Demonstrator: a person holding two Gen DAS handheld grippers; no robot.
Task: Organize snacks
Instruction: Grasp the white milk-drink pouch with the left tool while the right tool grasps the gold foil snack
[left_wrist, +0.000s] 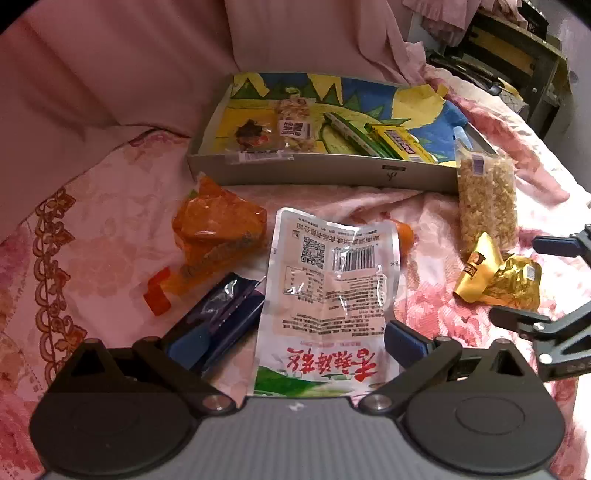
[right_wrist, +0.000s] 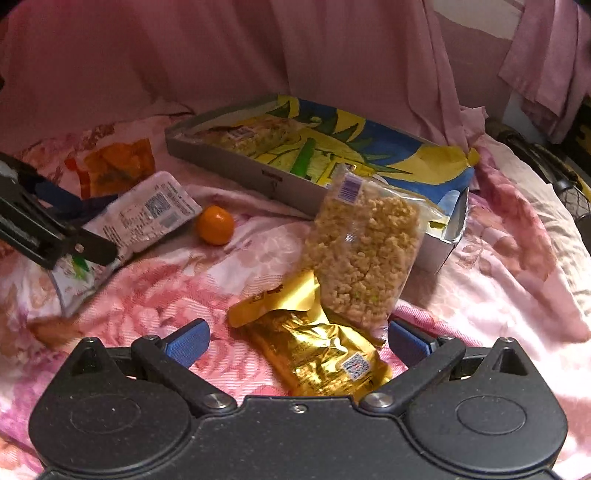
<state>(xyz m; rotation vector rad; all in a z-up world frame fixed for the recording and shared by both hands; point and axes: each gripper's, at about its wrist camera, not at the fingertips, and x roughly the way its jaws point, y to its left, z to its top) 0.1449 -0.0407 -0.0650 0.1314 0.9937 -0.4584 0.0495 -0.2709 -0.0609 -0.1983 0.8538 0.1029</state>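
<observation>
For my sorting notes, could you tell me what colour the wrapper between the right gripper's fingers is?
Shiny gold wrapper, clearest in the right wrist view.

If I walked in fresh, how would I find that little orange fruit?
Start at the shallow gray box on the pink floral bedspread. Before its near wall, beside the white printed packet, sits the small orange fruit. It alone is round and unwrapped.

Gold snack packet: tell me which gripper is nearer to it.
Right. The right gripper straddles the gold snack packet; the left gripper sits off to its side, around the white pouch.
</observation>
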